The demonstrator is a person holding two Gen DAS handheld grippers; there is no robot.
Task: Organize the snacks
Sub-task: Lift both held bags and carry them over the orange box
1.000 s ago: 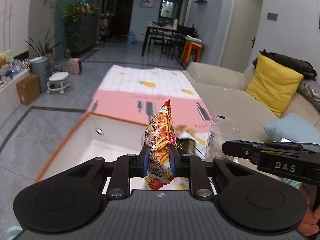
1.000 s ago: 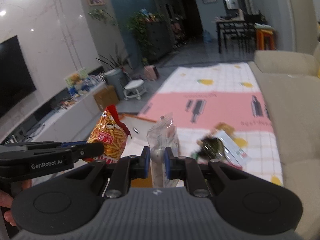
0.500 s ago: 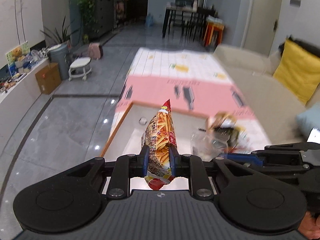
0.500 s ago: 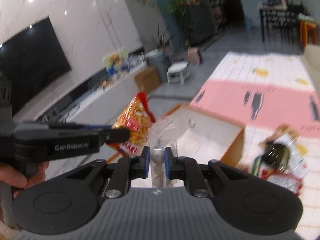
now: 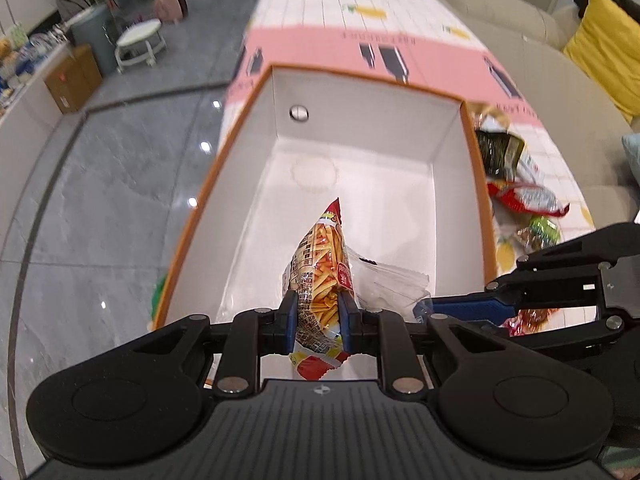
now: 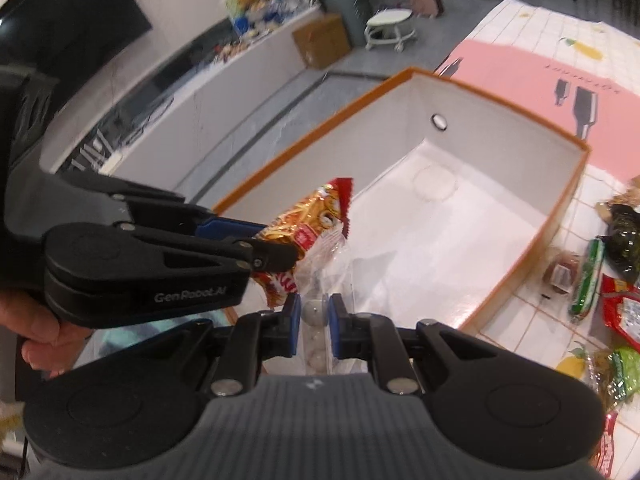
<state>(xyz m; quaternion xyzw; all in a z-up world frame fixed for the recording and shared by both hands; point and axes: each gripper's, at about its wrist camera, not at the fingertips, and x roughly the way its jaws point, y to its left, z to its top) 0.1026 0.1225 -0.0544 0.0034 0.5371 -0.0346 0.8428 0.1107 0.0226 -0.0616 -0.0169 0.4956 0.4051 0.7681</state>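
closest in, the left tongs pinch an orange fries packet between their blue pads, the packet standing up with its red sealed tip pointing away from the camera. from the right wrist view the same fries packet sticks out past the left tongs, and part of a person's hand shows under that tool at the picture's left edge. the right tongs are closed narrowly on a clear bag holding pale round sweets, the bag rising just beside the fries packet so that the two look to be touching. in the left wrist view the clear bag lies to the right of the fries packet, with the right tongs reaching in from the right edge.

both packets hang over the near end of an orange-rimmed box with white inner walls; its floor shows only a faint round mark. the box sits on a worktop covered by a cloth of white tiles and a pink band.

beside the box's right wall lies a loose pile of snacks: a dark green packet, a red packet and a small green one. the right wrist view shows the pile too, with a green stick packet and a red packet.

farther off are a beige sofa with a yellow cushion, a white stool and a cardboard carton on the grey floor.
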